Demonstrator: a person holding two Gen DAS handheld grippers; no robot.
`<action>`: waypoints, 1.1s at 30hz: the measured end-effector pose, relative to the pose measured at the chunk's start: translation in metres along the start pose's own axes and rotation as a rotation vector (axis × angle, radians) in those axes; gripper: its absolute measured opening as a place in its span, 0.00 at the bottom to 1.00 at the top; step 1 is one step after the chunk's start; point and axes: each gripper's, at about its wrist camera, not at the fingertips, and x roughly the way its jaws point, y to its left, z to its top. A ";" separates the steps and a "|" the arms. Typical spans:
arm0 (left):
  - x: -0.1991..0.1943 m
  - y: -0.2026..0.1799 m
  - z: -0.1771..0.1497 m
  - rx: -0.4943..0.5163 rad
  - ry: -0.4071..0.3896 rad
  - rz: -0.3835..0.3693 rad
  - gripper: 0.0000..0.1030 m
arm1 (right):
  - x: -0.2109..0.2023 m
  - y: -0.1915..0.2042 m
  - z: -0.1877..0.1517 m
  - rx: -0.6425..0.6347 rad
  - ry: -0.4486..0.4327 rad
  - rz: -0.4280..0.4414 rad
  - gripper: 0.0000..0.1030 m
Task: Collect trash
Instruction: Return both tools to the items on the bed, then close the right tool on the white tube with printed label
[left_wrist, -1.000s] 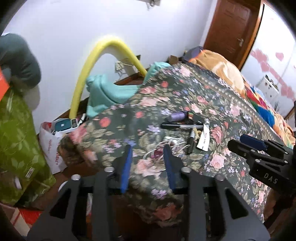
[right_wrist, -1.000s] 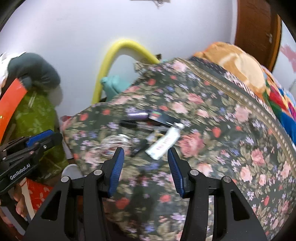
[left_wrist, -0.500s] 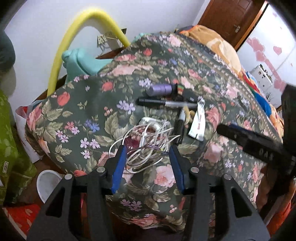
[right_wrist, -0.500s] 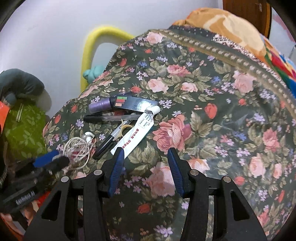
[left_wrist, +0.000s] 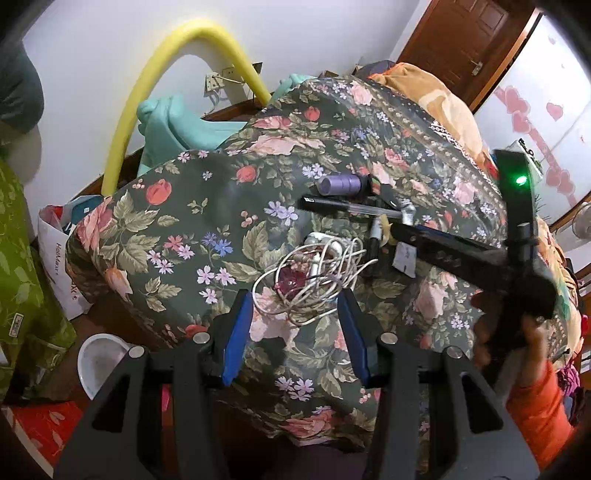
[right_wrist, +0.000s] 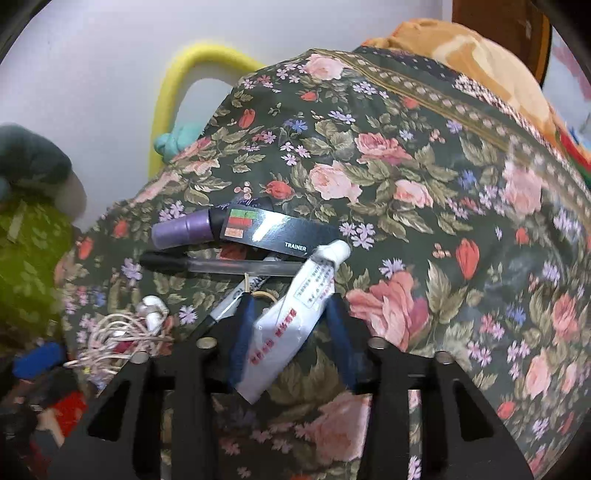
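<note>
Left gripper (left_wrist: 295, 306): jaws apart, one blue pad on each side of the near edge of the tangled white earphone cable (left_wrist: 314, 273); they opened wider a moment ago and the pads do not press the cable.
Right gripper (right_wrist: 291, 310): jaws have just been closing, with the white tube (right_wrist: 295, 314) lying between them; the left pad is at the tube's edge, but I cannot tell whether both pads press it.
White tube: flattened, red print on it, white cap pointing away from the gripper, lying on the floral bedspread (right_wrist: 424, 184).
Rubber band (right_wrist: 264, 294): yellow, just beside the tube, near the left pad.
Pens: a clear-barrelled pen with a black cap (right_wrist: 221, 265) lies crosswise just beyond the tube; a second, dark one (right_wrist: 229, 304) slants under it.
Black card (right_wrist: 280, 232): printed "TRAINER", touching the tube's cap.
Purple cylinder (right_wrist: 181, 230): beside the card's left end.
Further back: yellow foam arch (left_wrist: 162, 62) against the white wall, teal cloth (left_wrist: 173, 125) beneath it.
</note>
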 end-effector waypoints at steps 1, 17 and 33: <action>-0.001 -0.001 0.001 -0.002 0.005 -0.012 0.45 | 0.000 0.001 0.000 -0.005 -0.008 -0.004 0.30; -0.001 -0.037 -0.009 0.058 0.032 0.028 0.13 | -0.030 -0.020 -0.018 0.046 -0.051 0.055 0.03; 0.018 -0.056 -0.005 0.033 0.049 0.010 0.13 | -0.052 -0.053 -0.047 0.114 -0.004 0.061 0.06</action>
